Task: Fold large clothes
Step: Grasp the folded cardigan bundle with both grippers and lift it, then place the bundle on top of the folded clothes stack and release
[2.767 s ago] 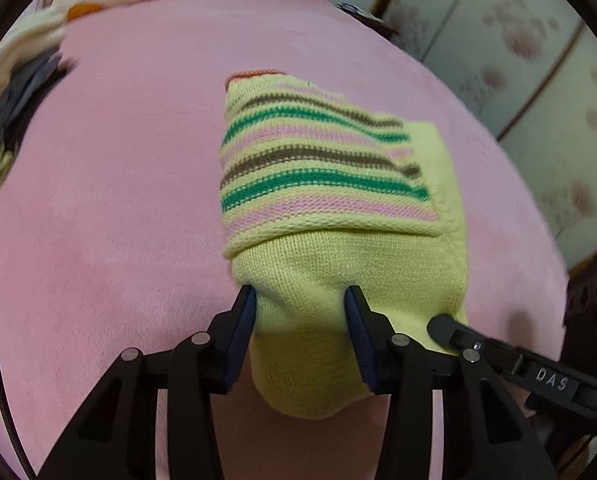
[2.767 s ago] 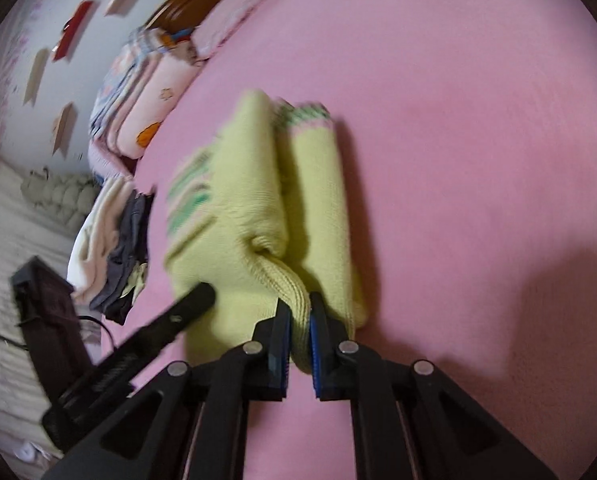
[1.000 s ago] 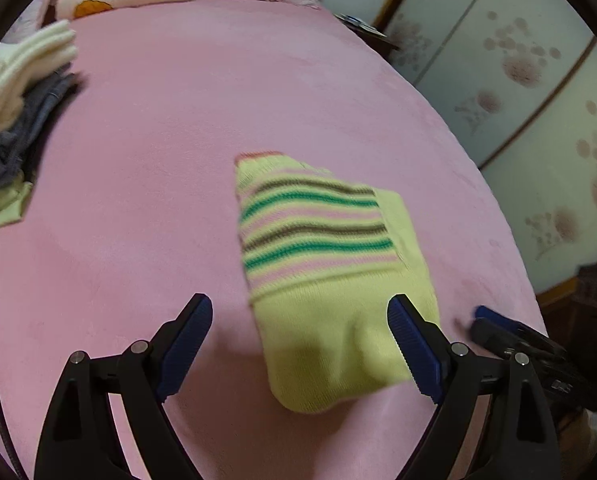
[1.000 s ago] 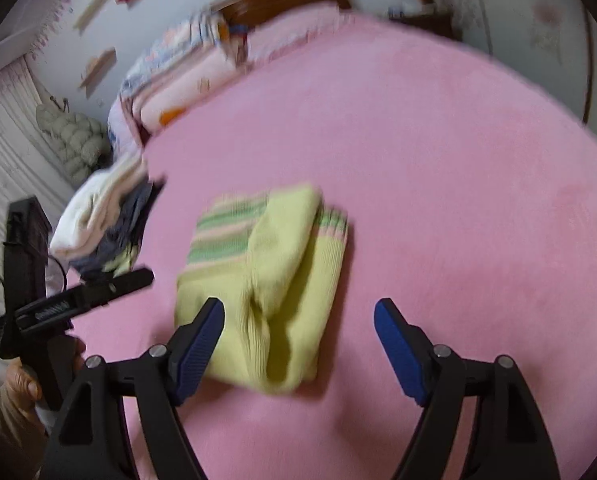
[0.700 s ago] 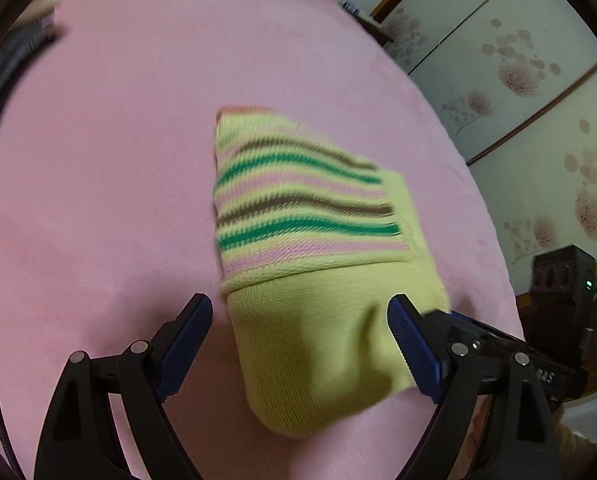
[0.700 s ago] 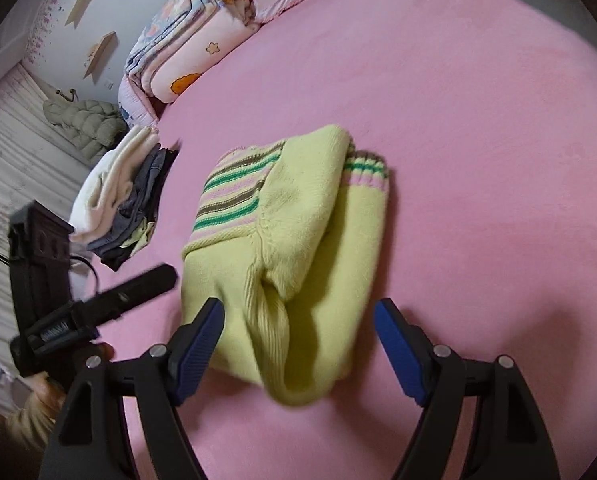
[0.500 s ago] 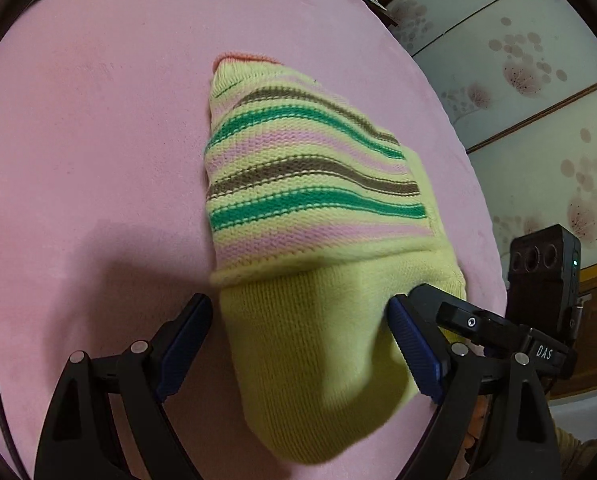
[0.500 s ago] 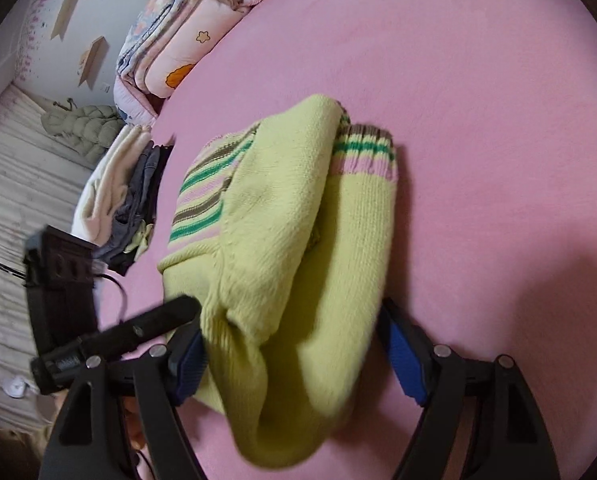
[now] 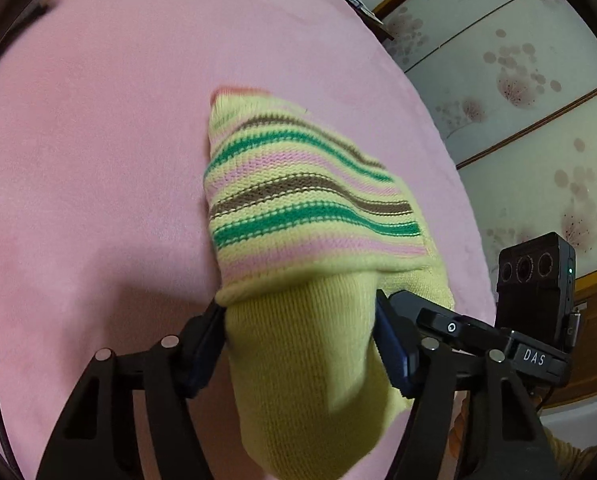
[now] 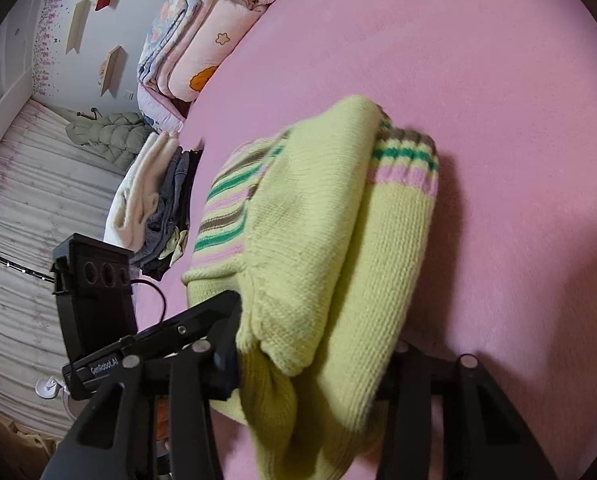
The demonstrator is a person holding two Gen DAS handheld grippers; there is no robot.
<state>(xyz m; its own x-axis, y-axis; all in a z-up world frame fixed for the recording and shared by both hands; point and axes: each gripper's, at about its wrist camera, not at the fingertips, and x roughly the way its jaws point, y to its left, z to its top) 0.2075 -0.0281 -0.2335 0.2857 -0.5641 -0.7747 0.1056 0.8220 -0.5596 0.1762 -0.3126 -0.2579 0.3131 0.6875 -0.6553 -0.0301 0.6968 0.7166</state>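
A folded yellow knit sweater (image 9: pixel 298 248) with green, pink and brown stripes lies on the pink bed. My left gripper (image 9: pixel 298 340) straddles its plain yellow near end, and both pads press against the thick fold. In the right wrist view the sweater (image 10: pixel 322 248) fills the middle, and my right gripper (image 10: pixel 314 364) has its jaws on either side of the bundle's near end, partly hidden by the knit. The two grippers hold the same end side by side, and each shows in the other's view.
The pink bedspread (image 9: pixel 98 160) stretches all around. A pile of folded clothes (image 10: pixel 154 200) lies at the bed's left edge, and stacked quilts (image 10: pixel 194 52) are at the far end. Floral sliding panels (image 9: pixel 538 100) stand beyond the right side.
Both grippers were wide open above the sweater a second ago. They moved down onto its near end and their jaws narrowed until they pinch the thick fold.
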